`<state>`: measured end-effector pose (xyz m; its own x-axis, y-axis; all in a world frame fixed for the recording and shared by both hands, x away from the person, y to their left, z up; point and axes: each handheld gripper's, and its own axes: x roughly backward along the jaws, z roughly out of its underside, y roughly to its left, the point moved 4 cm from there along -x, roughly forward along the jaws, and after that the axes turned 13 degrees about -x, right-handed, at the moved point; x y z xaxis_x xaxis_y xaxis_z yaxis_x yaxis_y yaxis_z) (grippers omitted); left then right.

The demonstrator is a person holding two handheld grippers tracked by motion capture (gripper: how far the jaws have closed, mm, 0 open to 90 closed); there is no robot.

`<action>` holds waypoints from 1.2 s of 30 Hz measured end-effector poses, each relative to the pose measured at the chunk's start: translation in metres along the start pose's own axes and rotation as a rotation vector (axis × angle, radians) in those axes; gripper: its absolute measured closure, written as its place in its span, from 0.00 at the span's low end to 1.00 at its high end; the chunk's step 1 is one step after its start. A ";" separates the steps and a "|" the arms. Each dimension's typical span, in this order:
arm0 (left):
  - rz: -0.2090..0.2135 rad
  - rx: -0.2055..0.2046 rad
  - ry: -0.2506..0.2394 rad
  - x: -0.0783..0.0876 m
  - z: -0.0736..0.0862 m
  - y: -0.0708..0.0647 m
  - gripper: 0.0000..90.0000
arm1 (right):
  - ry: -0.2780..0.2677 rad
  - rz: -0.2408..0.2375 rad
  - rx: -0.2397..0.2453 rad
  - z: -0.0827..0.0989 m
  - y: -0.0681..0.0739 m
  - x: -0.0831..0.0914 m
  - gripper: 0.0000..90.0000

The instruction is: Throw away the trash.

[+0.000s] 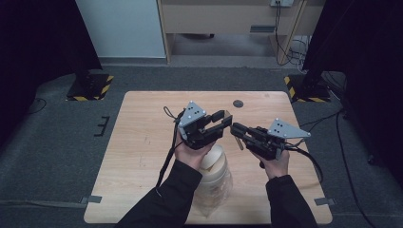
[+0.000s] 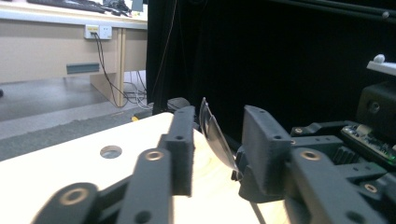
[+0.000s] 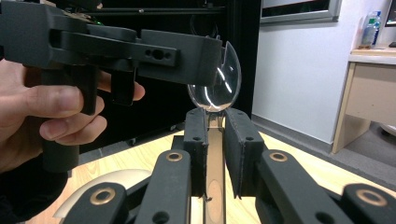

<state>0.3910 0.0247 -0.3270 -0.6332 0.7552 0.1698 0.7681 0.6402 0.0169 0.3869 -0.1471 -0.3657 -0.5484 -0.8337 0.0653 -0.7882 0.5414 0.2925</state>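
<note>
Right gripper (image 3: pixel 214 135) clamped on the handle of a clear plastic spoon (image 3: pixel 215 88), black jaws pressed against the narrow stem from both sides, bowl of the spoon standing up past the jaw tips and catching the light. Seen from above, same right gripper (image 1: pixel 236 128) held level over the wooden table (image 1: pixel 142 142), pointing toward the left gripper (image 1: pixel 223 121), handle of the spoon slanting down behind the jaws. Left gripper (image 2: pixel 217 140) not yet gripping: jaws apart, one on each side of the spoon's bowl (image 2: pixel 215 135), a gap visible between pads and plastic on both sides. In the right gripper view, one left jaw reaching across in front of the bowl and hiding part of its rim, with the person's left hand (image 3: pixel 51 116) wrapped around that gripper's body. Both grippers raised above the middle of the table, tips almost meeting. Beneath the left hand, close to the near edge, a clear plastic jar (image 1: pixel 214 183) with a cream-coloured lid (image 1: pixel 213 164), lying on the table. Farther off, a small round hole (image 1: pixel 238 103) in the tabletop near the far edge. Around the table, grey carpet, dark curtains at both sides, a light wooden desk (image 1: pixel 228 19) and cables by the back wall.
</note>
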 end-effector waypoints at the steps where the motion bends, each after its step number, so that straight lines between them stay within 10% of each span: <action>1: 0.003 0.010 -0.005 0.000 0.000 0.000 0.74 | -0.001 -0.002 -0.002 0.000 0.000 0.000 0.88; 8: 0.009 0.035 -0.021 0.001 -0.001 -0.002 0.92 | 0.007 -0.009 0.001 0.001 0.003 -0.003 0.95; 19: -0.007 0.011 -0.068 0.013 -0.008 0.002 0.93 | -0.037 0.010 -0.019 -0.007 -0.002 0.008 0.83; 36: -0.113 -0.093 -0.127 0.085 -0.021 0.031 0.93 | 0.058 0.261 -0.099 0.030 -0.063 0.062 0.61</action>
<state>0.3626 0.1060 -0.2918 -0.7183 0.6947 0.0363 0.6933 0.7105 0.1208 0.3943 -0.2292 -0.4084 -0.7102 -0.6737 0.2042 -0.5895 0.7278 0.3505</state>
